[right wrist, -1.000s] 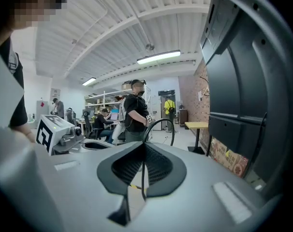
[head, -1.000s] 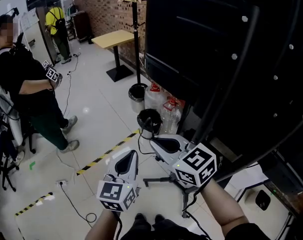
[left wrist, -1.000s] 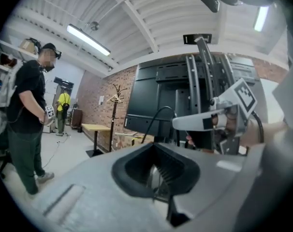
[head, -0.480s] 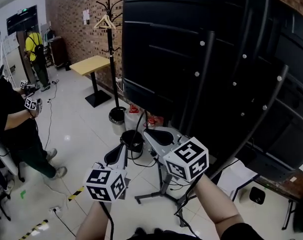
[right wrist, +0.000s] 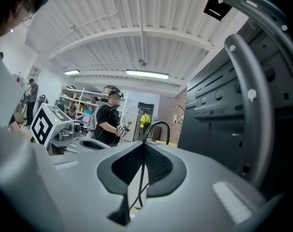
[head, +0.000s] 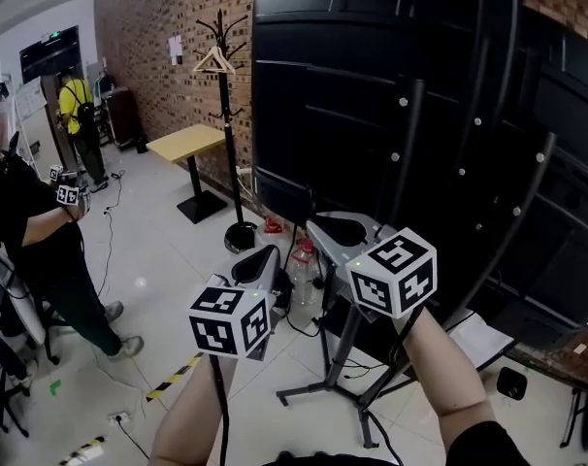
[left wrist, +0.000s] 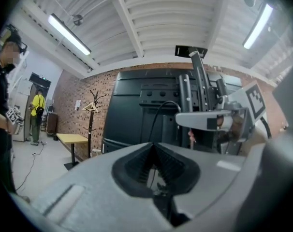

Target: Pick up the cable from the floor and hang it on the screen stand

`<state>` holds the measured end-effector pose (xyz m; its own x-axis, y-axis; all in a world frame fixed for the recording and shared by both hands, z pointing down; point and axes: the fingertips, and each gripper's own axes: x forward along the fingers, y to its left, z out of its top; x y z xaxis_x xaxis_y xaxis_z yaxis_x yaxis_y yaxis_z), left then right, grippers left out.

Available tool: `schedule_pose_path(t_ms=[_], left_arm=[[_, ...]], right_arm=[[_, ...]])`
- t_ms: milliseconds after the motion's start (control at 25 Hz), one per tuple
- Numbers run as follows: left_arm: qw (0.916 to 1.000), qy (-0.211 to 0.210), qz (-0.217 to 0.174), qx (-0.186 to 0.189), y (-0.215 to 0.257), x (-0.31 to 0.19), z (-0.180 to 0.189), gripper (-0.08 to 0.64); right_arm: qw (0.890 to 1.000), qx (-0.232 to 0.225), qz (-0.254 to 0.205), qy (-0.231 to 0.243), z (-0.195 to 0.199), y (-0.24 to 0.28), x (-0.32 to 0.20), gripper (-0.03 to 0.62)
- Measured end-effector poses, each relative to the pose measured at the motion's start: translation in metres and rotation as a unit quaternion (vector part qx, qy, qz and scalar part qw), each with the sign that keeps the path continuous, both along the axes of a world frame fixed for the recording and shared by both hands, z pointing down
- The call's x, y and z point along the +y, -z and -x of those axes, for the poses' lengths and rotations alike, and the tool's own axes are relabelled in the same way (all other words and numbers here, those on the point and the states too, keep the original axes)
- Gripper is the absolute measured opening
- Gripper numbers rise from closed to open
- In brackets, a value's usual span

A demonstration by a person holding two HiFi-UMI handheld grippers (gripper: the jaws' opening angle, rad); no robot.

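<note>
A thin black cable (left wrist: 162,103) rises out of my left gripper's (left wrist: 153,146) shut jaws and arcs over to the right gripper (left wrist: 204,121). In the right gripper view the same cable (right wrist: 157,124) loops up from the right gripper's (right wrist: 142,146) closed jaws and runs down through the gap. In the head view both grippers are raised side by side, left gripper (head: 271,252) and right gripper (head: 315,223), just in front of the big black screen (head: 372,115). Slack cable (head: 294,323) hangs below them. The stand's black uprights (head: 406,153) and floor legs (head: 338,362) are right behind.
A coat rack (head: 224,115) and a wooden table (head: 185,144) stand along the brick wall. A person in black (head: 32,231) with grippers is at left. Water bottles (head: 304,265) sit under the screen, and yellow-black tape (head: 182,377) crosses the floor.
Both grippers have come up from near the floor to the height of the screen's lower edge, carrying the cable. My view has tilted up with them.
</note>
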<state>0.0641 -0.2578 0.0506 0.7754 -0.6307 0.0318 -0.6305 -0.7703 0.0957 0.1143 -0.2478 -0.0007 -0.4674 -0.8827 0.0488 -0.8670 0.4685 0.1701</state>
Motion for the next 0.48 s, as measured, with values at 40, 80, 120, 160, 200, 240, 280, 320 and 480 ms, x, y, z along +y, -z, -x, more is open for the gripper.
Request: schedule_pose_path(t_ms=[40, 80, 120, 160, 200, 240, 280, 320, 480], left_arm=[[1.0000, -0.002, 0.002, 0.001, 0.004, -0.003, -0.003, 0.005], [1.0000, -0.005, 0.005, 0.003, 0.007, -0.005, -0.006, 0.005], [0.9999, -0.010, 0.007, 0.005, 0.010, -0.007, -0.010, 0.005], [0.9999, -0.014, 0.006, 0.005, 0.013, -0.008, -0.013, 0.005], [0.9998, -0.019, 0.003, 0.004, 0.018, -0.009, -0.016, 0.005], [0.9997, -0.025, -0.002, 0.001, 0.024, -0.010, -0.019, 0.005], [0.9995, -0.030, -0.007, -0.001, 0.029, -0.011, -0.023, 0.005], [0.9993, -0.035, -0.010, -0.001, 0.035, -0.012, -0.027, 0.005], [0.9987, -0.048, -0.010, 0.011, 0.051, -0.016, -0.044, 0.005]], right_arm=[[1.000, 0.004, -0.005, -0.004, -0.003, 0.007, -0.002, 0.012], [1.000, 0.008, -0.009, -0.009, -0.005, 0.014, -0.004, 0.012], [1.000, 0.011, -0.013, -0.014, -0.008, 0.019, -0.005, 0.012], [1.000, 0.014, -0.017, -0.018, -0.010, 0.025, -0.006, 0.012], [0.999, 0.016, -0.021, -0.021, -0.012, 0.031, -0.007, 0.012], [0.999, 0.019, -0.024, -0.023, -0.014, 0.038, -0.008, 0.012], [0.999, 0.024, -0.027, -0.025, -0.016, 0.046, -0.008, 0.012], [0.999, 0.029, -0.028, -0.027, -0.019, 0.053, -0.008, 0.012], [0.997, 0.050, -0.038, -0.049, -0.036, 0.080, -0.005, 0.012]])
